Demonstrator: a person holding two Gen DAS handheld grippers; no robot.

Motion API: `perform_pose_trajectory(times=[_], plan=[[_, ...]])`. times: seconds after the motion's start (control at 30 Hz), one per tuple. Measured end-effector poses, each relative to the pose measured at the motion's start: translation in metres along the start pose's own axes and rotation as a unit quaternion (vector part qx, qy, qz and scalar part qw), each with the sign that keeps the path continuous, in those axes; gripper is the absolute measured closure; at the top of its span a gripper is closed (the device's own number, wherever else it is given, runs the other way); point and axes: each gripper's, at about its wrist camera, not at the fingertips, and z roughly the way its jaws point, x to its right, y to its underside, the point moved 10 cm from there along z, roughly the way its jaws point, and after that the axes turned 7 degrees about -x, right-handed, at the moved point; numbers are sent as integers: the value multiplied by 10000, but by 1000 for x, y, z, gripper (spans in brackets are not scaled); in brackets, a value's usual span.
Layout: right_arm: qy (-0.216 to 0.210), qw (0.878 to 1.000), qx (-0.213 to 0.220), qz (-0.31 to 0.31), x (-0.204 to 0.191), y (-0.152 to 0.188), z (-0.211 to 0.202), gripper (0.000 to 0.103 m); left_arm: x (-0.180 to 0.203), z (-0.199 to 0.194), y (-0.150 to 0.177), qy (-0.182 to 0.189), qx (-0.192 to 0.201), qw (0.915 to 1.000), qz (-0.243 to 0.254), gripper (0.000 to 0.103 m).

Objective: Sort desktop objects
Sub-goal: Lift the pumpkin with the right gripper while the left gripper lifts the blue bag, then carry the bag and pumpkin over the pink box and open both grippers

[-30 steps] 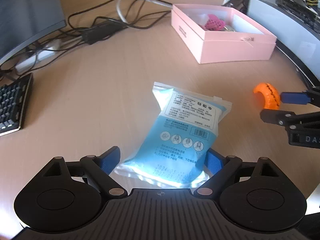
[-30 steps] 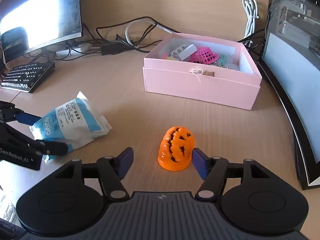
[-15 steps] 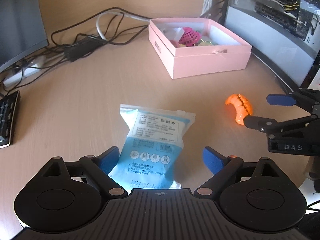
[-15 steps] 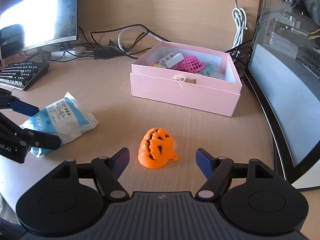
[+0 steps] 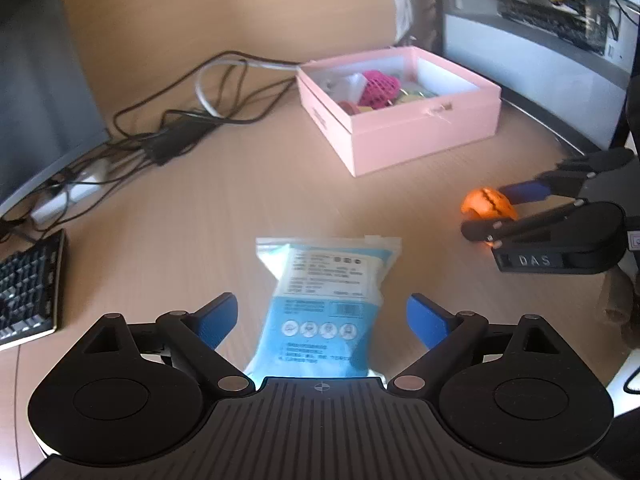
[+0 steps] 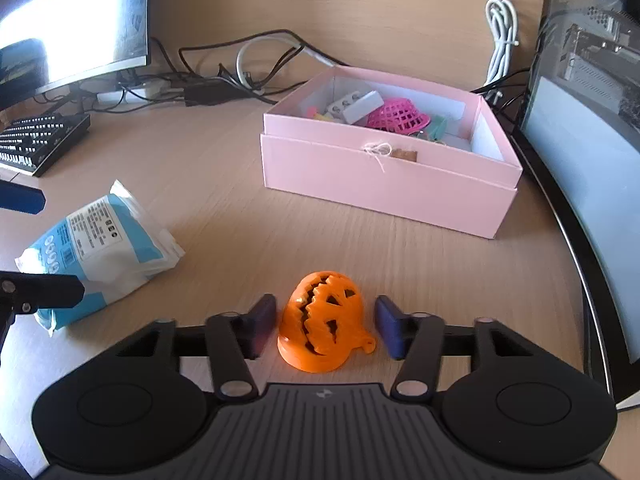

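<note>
Right gripper (image 6: pixel 326 326): its jaws have just been closing around the orange openwork plastic pumpkin (image 6: pixel 323 325), which sits on the pale wooden desk (image 6: pixel 224 208) between the blue pads; a sliver of gap shows on each side, so I judge it not yet pinched.
Left gripper (image 5: pixel 322 318): spread wide, hanging over the near end of the blue-and-white plastic pouch (image 5: pixel 326 300) that lies flat on the desk; pads well clear of both sides.
Step in hand: closing on the pumpkin, probably for the open pink cardboard box (image 6: pixel 384 184), which already holds small items.
Doing it well: squeeze across the pumpkin's solid flanks, not the cut-out face; keep the little loop at its base free of the right pad; close gently, the shell looks thin.
Edges: the box's near wall stands between pumpkin and opening, so the lift must clear its rim.
Open room: bare desk lies between pumpkin and box; the dark curved monitor (image 6: pixel 580 184) crowds the right side, the pouch and left gripper sit off to the left.
Clutter behind: black cables (image 6: pixel 224 80), well apart from the path.
</note>
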Motion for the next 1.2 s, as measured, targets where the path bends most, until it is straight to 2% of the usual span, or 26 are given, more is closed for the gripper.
perform_pose_trajectory(times=[0.1, 0.2, 0.3, 0.33, 0.43, 0.6, 0.8, 0.93, 1.1, 1.2], plan=[[16, 10000, 15, 24, 2, -1, 0, 61, 3, 14, -5, 58, -164, 9998, -34, 8], [-15, 10000, -11, 61, 3, -2, -2, 62, 0, 29, -7, -21, -371, 9992, -120, 13], [-68, 10000, -60, 20, 2, 0, -7, 66, 0, 35, -3, 166, -523, 9982, -228, 26], [-92, 9999, -81, 5, 3, 0, -10, 67, 0, 37, -1, 172, -559, 9981, -195, 33], [-176, 9997, -148, 25, 6, -2, -18, 68, 3, 36, 0, 278, -543, 9981, -79, 44], [-138, 9998, 102, 63, 16, -19, -44, 68, 9, 22, -11, 518, -353, 9980, -58, 44], [-105, 9991, 405, 121, 32, -42, -74, 68, 13, -9, -65, 837, 270, 9961, -18, 44], [-16, 9981, 597, 119, 44, -59, -92, 68, 20, -25, -122, 1157, 693, 9909, 38, 44], [163, 9954, 931, 173, 61, -82, -112, 68, 39, -20, -193, 1326, 1115, 9845, 284, 44], [287, 9933, 1090, 259, 71, -94, -114, 68, 52, -2, -227, 1446, 1137, 9824, 325, 43]])
